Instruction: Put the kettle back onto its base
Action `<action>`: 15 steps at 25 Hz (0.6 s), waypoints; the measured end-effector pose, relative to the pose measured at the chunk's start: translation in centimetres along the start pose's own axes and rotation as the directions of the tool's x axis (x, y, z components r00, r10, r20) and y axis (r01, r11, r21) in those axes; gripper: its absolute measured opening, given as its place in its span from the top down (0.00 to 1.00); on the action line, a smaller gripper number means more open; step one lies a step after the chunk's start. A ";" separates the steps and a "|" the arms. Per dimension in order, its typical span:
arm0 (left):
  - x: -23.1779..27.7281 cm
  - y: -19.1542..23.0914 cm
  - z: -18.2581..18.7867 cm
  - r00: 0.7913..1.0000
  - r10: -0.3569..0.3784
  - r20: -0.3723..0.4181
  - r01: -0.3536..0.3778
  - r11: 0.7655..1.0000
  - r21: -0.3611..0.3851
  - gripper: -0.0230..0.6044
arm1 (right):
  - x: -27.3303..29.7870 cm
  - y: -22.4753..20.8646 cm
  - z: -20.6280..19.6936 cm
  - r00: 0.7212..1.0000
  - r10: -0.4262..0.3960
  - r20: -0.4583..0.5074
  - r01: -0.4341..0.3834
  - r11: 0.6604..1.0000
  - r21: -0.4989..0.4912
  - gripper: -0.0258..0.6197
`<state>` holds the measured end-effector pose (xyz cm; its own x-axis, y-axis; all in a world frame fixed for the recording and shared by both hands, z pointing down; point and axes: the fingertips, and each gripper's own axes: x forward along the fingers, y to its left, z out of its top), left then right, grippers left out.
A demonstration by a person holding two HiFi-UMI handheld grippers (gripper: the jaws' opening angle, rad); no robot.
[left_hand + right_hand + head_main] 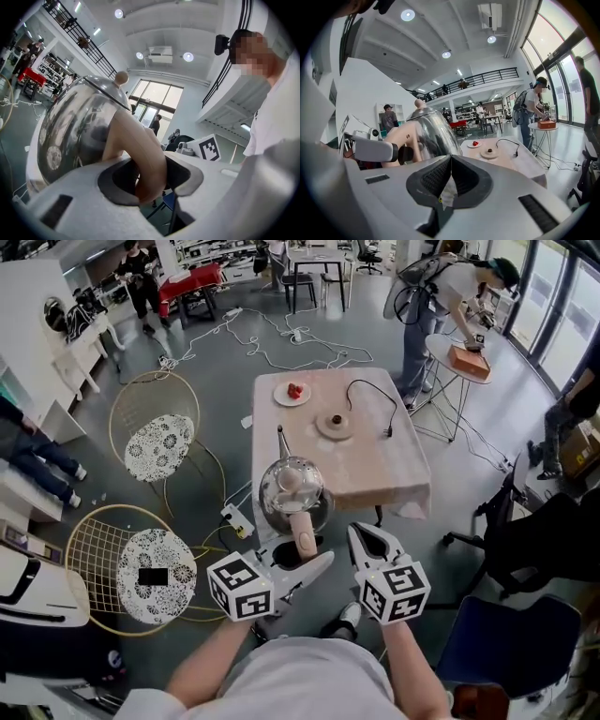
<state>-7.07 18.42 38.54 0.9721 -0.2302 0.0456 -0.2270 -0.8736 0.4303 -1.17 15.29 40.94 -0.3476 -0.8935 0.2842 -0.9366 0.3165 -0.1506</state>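
Observation:
A shiny steel kettle (292, 491) with a beige handle (306, 538) hangs in the air just off the near edge of the pale table (394, 470). My left gripper (300, 554) is shut on that handle, and the left gripper view shows the handle (146, 161) wedged between the dark pads, with the kettle body (77, 126) beyond. The round beige base (335, 425) sits on the table farther off, its black cord (370, 395) trailing right. My right gripper (364, 538) is beside the kettle, shut and empty. Over its shut pads, the right gripper view (450, 176) shows the kettle (433, 131) and the base (490, 152).
A white plate with red fruit (292, 392) lies at the table's far left. Two gold wire chairs (155, 427) (131, 568) stand at left, with a power strip (234, 518) and cables on the floor. A blue chair (511, 634) is at right. A person (441, 306) bends over a small round table.

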 end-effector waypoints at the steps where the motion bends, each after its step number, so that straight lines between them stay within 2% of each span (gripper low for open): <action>1: 0.7 0.1 0.2 1.000 0.005 0.003 -0.005 1.000 -0.004 0.72 | 0.1 -0.6 0.2 1.000 0.006 -0.002 -0.006 1.000 0.000 0.95; 15: 9.9 0.7 1.6 0.991 0.122 0.047 -0.121 0.993 -0.011 0.72 | 0.8 -9.3 1.9 0.993 0.115 -0.012 -0.115 0.993 -0.005 0.95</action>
<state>2.28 14.84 37.90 0.9334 -0.3547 0.0548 -0.3425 -0.8346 0.4314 7.32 11.00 40.81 -0.4535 -0.8474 0.2762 -0.8906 0.4186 -0.1779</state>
